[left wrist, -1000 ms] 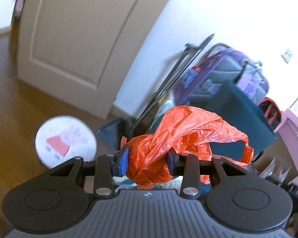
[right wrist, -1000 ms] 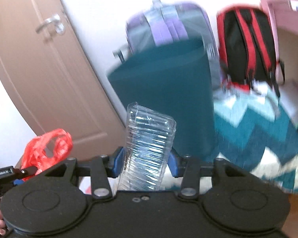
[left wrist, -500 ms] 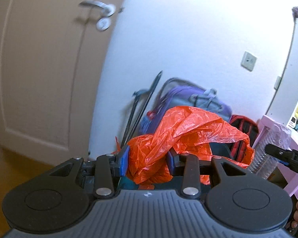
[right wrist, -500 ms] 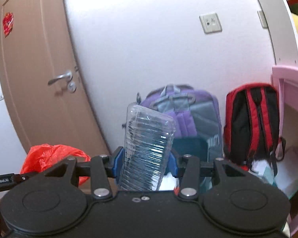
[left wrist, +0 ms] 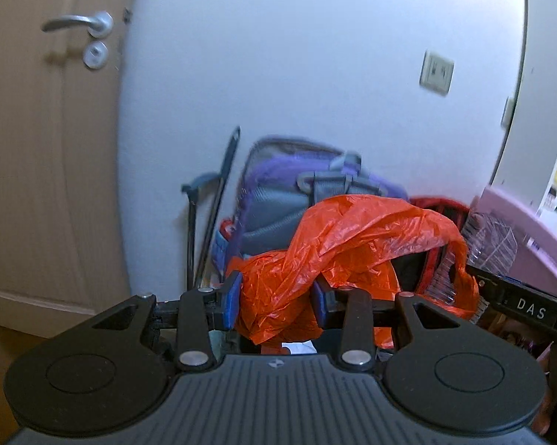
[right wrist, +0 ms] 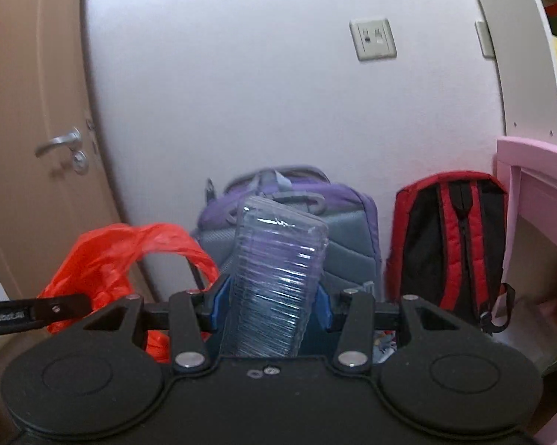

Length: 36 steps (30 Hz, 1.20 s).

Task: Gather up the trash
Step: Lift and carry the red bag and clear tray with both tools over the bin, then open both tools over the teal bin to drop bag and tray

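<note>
since a second ago both views have swung up from floor to wall. the orange plastic bag (left wrist: 337, 252) sits bunched at lower centre, clamped by the left gripper (left wrist: 276, 302), probably as the trash sack. the clear plastic container (right wrist: 274, 282) stands upright, pinched in the right gripper (right wrist: 271, 307), below the purple backpack (right wrist: 352, 230), likely bound for the bag.

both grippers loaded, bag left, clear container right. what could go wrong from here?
1. The left gripper pinches only a bunched fold of the orange plastic bag; the thin film could slip or tear.
2. The bag's mouth looks twisted shut rather than open, so dropping the clear plastic container in may miss.
3. The right gripper clamps the ribbed container low; it may crush or pivot out.
</note>
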Tool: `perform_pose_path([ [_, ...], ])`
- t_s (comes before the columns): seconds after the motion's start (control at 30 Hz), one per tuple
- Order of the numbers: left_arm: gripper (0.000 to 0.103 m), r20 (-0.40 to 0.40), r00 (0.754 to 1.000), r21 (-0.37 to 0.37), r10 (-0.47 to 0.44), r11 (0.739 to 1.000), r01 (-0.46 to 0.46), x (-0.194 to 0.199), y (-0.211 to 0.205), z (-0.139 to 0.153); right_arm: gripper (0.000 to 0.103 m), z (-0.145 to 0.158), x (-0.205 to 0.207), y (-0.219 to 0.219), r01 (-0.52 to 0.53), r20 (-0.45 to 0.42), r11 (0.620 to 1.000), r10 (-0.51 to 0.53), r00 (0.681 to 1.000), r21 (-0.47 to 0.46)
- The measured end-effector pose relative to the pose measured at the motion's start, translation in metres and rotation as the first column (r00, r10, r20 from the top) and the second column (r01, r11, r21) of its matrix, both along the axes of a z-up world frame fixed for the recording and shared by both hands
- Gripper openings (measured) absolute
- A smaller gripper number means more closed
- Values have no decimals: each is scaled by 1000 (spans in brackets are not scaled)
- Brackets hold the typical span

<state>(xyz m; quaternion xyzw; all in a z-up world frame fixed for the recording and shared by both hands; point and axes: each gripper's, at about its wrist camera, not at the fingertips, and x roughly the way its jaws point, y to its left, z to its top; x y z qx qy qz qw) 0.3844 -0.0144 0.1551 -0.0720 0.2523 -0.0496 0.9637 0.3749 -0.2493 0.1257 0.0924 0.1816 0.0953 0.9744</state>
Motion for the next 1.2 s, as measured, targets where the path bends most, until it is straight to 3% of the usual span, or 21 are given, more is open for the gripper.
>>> perform_pose_path([
  [0.33, 37, -116, 992, 91, -57, 994, 68, 56, -33, -51, 47, -42, 36, 14, -71, -113, 992, 60, 992, -103],
  [0.47, 37, -168, 982, 138, -84, 985, 107, 69, -44, -69, 49, -50, 39, 20, -95, -135, 986, 76, 988, -139],
  [0.77, 41, -260, 959, 157, -108, 976, 153, 84, -58, -95, 54, -56, 38, 14, -134, -169, 977, 106, 980, -165],
  [0.87, 51, -270, 957, 155, -109, 976, 155, 83, -60, -98, 55, -55, 36, 14, -141, -172, 972, 109, 979, -187],
  [0.93, 68, -266, 958, 144, -110, 978, 152, 81, -60, -99, 55, -55, 34, 14, -136, -173, 969, 100, 980, -207],
  [0.97, 71, -260, 959, 138, -112, 979, 151, 78, -59, -98, 55, -55, 33, 13, -137, -172, 967, 101, 980, -213],
  [1.2, 73, -223, 968, 119, -117, 982, 146, 59, -55, -89, 53, -41, 18, 15, -139, -93, 956, 118, 989, -259],
])
